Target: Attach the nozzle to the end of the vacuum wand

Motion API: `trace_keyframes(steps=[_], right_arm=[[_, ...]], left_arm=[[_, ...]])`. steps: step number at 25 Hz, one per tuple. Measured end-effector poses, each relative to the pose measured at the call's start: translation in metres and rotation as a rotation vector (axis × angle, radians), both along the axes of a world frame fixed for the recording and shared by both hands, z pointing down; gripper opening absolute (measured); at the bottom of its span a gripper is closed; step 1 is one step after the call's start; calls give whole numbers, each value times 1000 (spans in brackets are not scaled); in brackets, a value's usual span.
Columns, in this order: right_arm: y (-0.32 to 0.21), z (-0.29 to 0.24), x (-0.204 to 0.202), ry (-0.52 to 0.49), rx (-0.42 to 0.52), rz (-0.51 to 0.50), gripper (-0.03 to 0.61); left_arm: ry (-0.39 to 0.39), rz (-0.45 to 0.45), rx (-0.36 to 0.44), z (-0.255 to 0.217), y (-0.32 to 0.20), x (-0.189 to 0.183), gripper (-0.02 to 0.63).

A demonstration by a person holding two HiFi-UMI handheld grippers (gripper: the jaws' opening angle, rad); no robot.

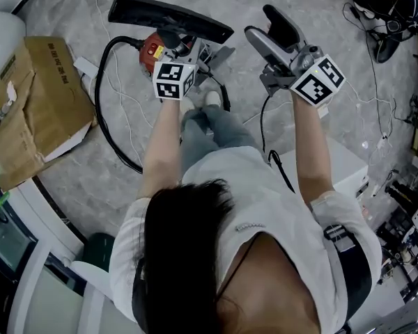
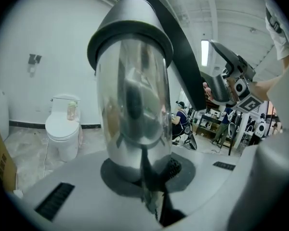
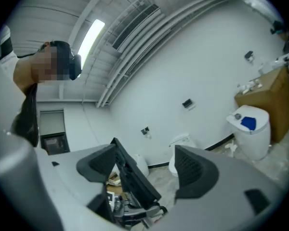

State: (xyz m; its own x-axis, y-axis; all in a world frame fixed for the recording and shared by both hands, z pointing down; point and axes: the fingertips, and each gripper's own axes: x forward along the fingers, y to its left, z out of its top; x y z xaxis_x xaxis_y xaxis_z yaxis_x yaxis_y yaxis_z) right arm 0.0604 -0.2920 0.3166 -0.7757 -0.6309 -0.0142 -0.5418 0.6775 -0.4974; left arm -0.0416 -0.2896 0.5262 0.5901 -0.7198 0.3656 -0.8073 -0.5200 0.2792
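Note:
The silver vacuum wand (image 2: 132, 105) stands upright between the jaws of my left gripper (image 2: 139, 170), which is shut on it. The long black nozzle (image 1: 171, 18) sits across the wand's far end, above the red vacuum body (image 1: 152, 51). In the head view my left gripper (image 1: 189, 49) is under its marker cube at centre left. My right gripper (image 1: 270, 32) hovers to the right of the nozzle, apart from it, jaws wide open and empty. In the right gripper view the nozzle (image 3: 135, 174) shows beyond the open pads (image 3: 195, 170).
A black hose (image 1: 101, 110) loops over the marble floor to the vacuum body. A cardboard box (image 1: 35, 103) lies at the left, and a white block (image 1: 348, 165) at the right by my legs. Thin cables trail on the floor. A toilet (image 2: 62, 129) stands by the far wall.

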Motion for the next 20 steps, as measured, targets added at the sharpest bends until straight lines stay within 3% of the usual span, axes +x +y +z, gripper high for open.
trace_keyframes(steps=[5, 10, 13, 16, 20], right_arm=[[2, 34, 30, 71, -71, 193, 394], [7, 73, 72, 140, -147, 480, 393], [20, 101, 74, 177, -224, 508, 393], [28, 125, 72, 275, -276, 523, 393], [36, 148, 51, 354, -311, 490, 391]], left_arm=[[9, -9, -19, 8, -5, -10, 44], [12, -12, -29, 10, -10, -18, 44], [11, -23, -33, 12, -10, -23, 44], [7, -37, -39, 14, -12, -22, 44], [16, -35, -43, 17, -13, -27, 44]])
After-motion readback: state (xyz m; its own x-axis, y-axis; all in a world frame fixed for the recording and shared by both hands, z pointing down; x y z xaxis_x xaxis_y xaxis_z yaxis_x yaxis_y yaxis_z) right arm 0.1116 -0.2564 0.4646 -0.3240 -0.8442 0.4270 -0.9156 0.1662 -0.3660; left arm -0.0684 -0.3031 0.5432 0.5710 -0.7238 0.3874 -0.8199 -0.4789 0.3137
